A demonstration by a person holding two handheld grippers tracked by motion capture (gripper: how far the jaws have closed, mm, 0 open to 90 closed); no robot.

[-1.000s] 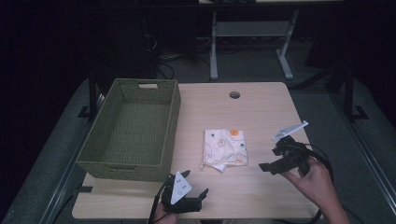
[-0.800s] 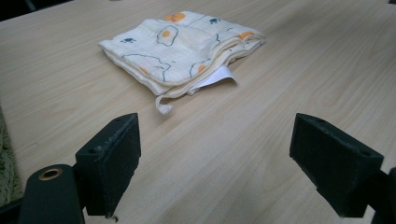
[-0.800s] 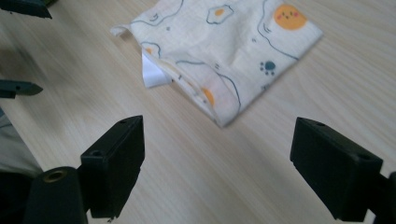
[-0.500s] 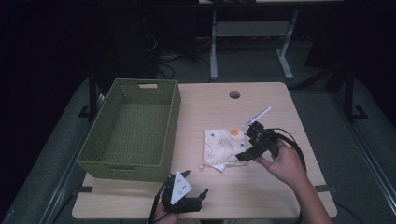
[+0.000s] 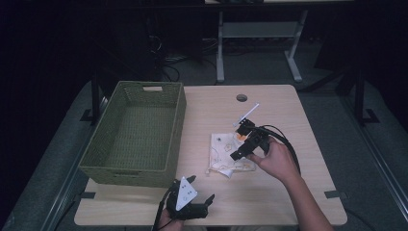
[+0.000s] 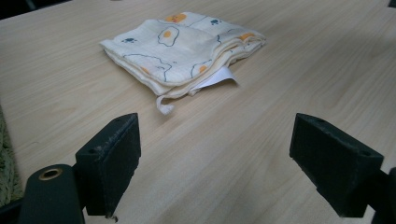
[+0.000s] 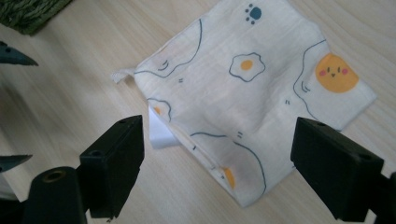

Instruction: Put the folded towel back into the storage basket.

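Note:
A folded cream cloth printed with fried eggs and orange faces lies flat on the wooden table, right of centre. My right gripper hovers over its right half, jaws wide open and empty; in the right gripper view the cloth lies just below and beyond the jaws. My left gripper rests at the table's front edge, also open with nothing in it. The left gripper view has the folded cloth farther off, a white tag peeking from under it.
A green woven basket stands on the left part of the table, empty inside. A round cable hole sits near the far edge. Dark floor and a grey table frame lie beyond.
My right gripper has swept from the table's right edge leftward onto the cloth and now hovers over it. The left gripper has stayed put.

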